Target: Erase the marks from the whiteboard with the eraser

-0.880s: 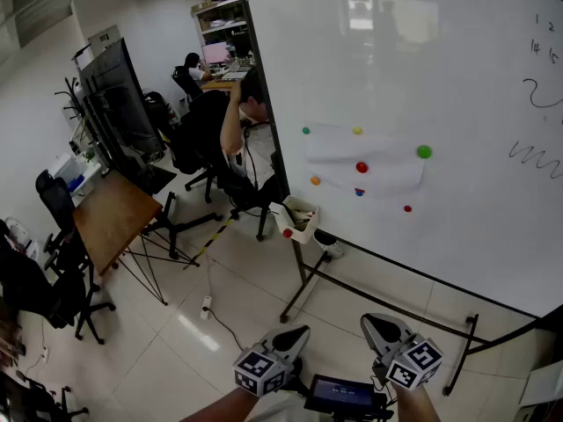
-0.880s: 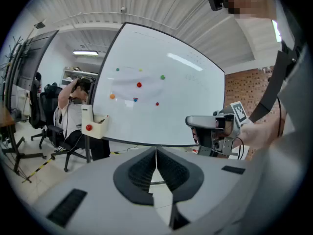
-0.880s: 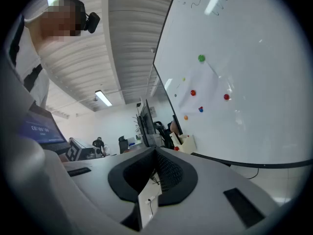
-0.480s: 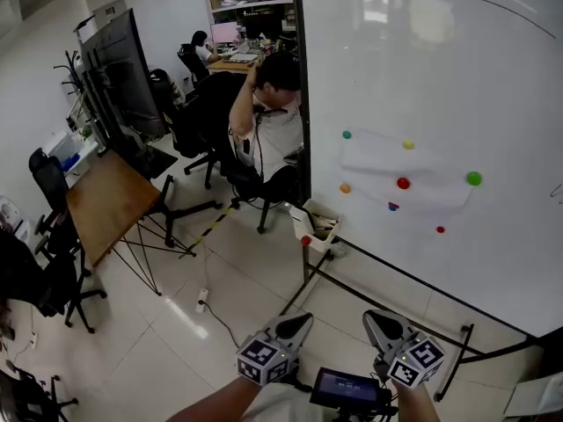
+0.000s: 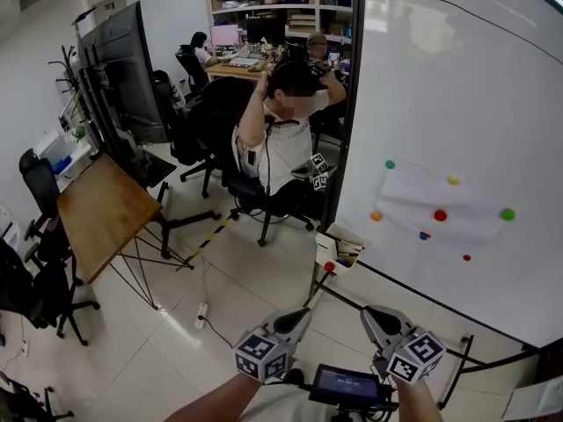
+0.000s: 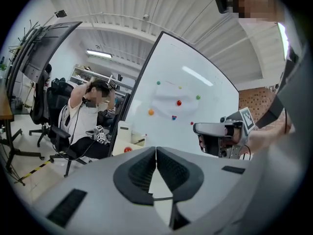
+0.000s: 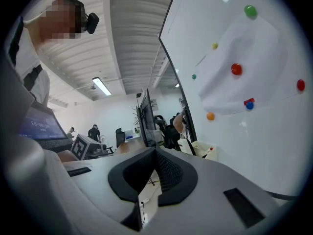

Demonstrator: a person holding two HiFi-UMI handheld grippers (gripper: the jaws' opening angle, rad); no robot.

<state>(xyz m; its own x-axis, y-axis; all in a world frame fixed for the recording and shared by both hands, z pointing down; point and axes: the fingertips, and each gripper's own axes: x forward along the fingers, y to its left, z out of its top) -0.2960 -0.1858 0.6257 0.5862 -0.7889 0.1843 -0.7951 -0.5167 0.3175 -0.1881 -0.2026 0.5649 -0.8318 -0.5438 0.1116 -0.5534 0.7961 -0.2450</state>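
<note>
Whiteboard (image 5: pixel 457 104) fills the upper right of the head view. A long black stroke (image 5: pixel 493 20) curves across its top, and only the head view shows that mark. Lower on the board, a pale sheet of paper (image 5: pixel 435 202) sits under coloured magnets (image 5: pixel 440 215); all three views show these. A small tray (image 5: pixel 339 246) hangs at the board's lower left corner. What lies in it is too small to tell.

The left claw (image 5: pixel 295 322) and the right claw (image 5: pixel 380 322) sit side by side at the bottom centre of the head view, well apart from the board. A small lit screen (image 5: pixel 345 385) lies just below and between them.

The left gripper view shows the left claw closed tight, its tips together with nothing between them. It also shows the right claw from the side at right centre. The right gripper view shows the right claw's tips likewise met and empty. At its lower left is the other claw's marker cube (image 7: pixel 83 147).

A seated person (image 5: pixel 281 148), arms raised to the head, is left of the board's edge in the head view. A wooden counter (image 5: pixel 101 214) stands at the left.
</note>
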